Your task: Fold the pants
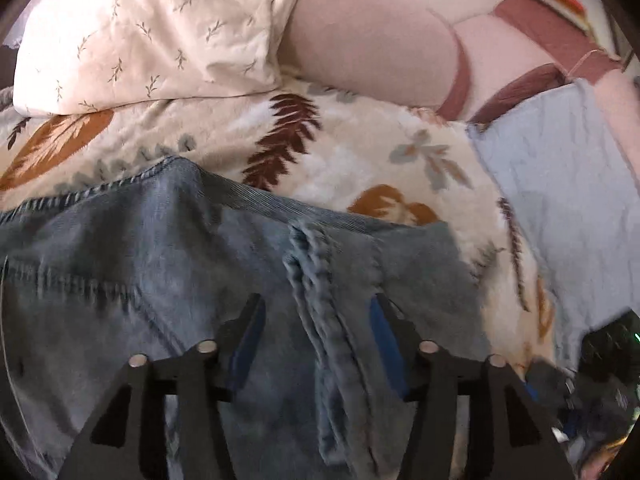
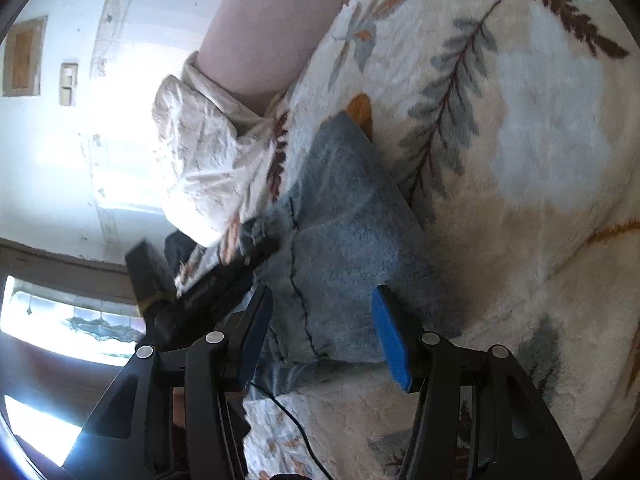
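Note:
Blue denim pants (image 1: 160, 280) lie flat on a fleece blanket (image 1: 360, 152) printed with leaves. My left gripper (image 1: 318, 312) hovers over them, pointing steeply down, jaws apart. A thick stitched seam (image 1: 316, 280) runs up between its blue pads, and nothing is pinched. In the right wrist view the pants (image 2: 340, 220) form a folded blue slab on the blanket (image 2: 520, 200). My right gripper (image 2: 320, 304) stands open at the slab's near end, both pad faces bare. The left gripper's black body (image 2: 224, 280) sits at the slab's left edge.
A white pillow (image 1: 140, 40) with small sprigs and a pink bolster (image 1: 360, 40) lie beyond the pants. A pale blue cloth (image 1: 560, 200) lies to the right. A thin black cable (image 2: 288, 412) crosses the blanket near my right gripper. The bed's edge, a wall and a window show at left.

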`<control>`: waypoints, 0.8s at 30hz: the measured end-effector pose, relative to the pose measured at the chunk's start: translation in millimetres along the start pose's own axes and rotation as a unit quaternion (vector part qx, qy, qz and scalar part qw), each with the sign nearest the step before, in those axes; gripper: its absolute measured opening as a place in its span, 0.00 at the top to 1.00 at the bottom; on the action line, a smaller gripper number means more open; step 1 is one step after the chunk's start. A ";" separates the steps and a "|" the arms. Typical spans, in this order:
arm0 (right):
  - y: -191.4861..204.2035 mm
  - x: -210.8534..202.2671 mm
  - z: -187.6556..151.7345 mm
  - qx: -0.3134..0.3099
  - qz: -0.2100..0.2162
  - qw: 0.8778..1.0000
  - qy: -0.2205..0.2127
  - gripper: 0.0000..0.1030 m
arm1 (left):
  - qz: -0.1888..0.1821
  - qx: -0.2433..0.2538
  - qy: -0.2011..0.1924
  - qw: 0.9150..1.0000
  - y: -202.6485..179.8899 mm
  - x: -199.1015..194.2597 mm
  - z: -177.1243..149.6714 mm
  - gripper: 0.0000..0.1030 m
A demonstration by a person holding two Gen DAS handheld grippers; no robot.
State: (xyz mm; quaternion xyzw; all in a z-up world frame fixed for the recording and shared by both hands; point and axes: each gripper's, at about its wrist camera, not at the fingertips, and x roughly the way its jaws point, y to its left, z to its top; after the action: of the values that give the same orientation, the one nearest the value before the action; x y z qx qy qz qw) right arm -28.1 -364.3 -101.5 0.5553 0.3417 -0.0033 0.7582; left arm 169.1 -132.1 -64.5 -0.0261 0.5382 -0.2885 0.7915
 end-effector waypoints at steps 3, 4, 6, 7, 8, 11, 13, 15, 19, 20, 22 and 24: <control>2.4 -3.8 1.3 -0.003 0.010 1.000 -0.012 0.50 | -0.035 -0.019 0.006 0.999 2.4 -12.2 -17.9 0.29; 2.5 -4.0 1.7 -0.002 0.013 1.000 -0.013 0.50 | -0.041 -0.023 0.011 0.999 1.7 -12.6 -23.5 0.29; 1.5 -4.4 2.0 0.001 0.016 1.000 -0.016 0.50 | -0.051 -0.030 0.033 0.998 -4.5 -5.7 -34.1 0.29; 0.9 -3.5 2.1 0.004 0.018 1.000 -0.017 0.50 | -0.055 -0.034 0.043 0.997 -8.8 -0.6 -39.5 0.29; 0.2 -2.9 2.3 0.006 0.019 1.000 -0.017 0.50 | -0.059 -0.033 0.055 0.996 -11.8 3.9 -45.8 0.29; -3.5 -0.4 2.2 0.010 0.020 1.000 -0.014 0.50 | -0.070 -0.027 0.077 0.994 -21.5 15.2 -58.7 0.40; -5.2 2.7 1.3 0.012 0.013 1.000 -0.009 0.50 | -0.051 -0.008 0.073 0.996 -27.5 16.3 -62.4 0.49; -8.5 10.1 0.6 0.018 -0.005 1.000 0.005 0.50 | -0.040 -0.007 0.073 0.997 -26.6 15.7 -63.4 0.60; -23.0 19.7 -0.3 0.046 -0.027 0.998 0.025 0.50 | -0.070 -0.046 0.089 0.993 -12.0 12.3 -64.3 0.73; -25.2 19.5 0.0 0.051 -0.025 0.998 0.026 0.50 | -0.076 -0.055 0.093 0.991 -10.3 11.1 -65.3 0.74; -27.0 18.6 0.1 0.055 -0.022 0.998 0.027 0.50 | -0.085 -0.067 0.100 0.989 -11.4 6.9 -66.2 0.75; -27.6 18.0 -0.4 0.055 -0.023 0.998 0.027 0.49 | -0.100 -0.073 0.099 0.987 -14.9 -0.3 -64.1 0.77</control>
State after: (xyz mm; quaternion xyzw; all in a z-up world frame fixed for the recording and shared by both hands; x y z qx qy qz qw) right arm -25.2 -367.8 -134.2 0.5885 0.3738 -0.0246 0.7165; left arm 107.1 -127.1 -85.9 -0.1087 0.6284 -0.3269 0.6974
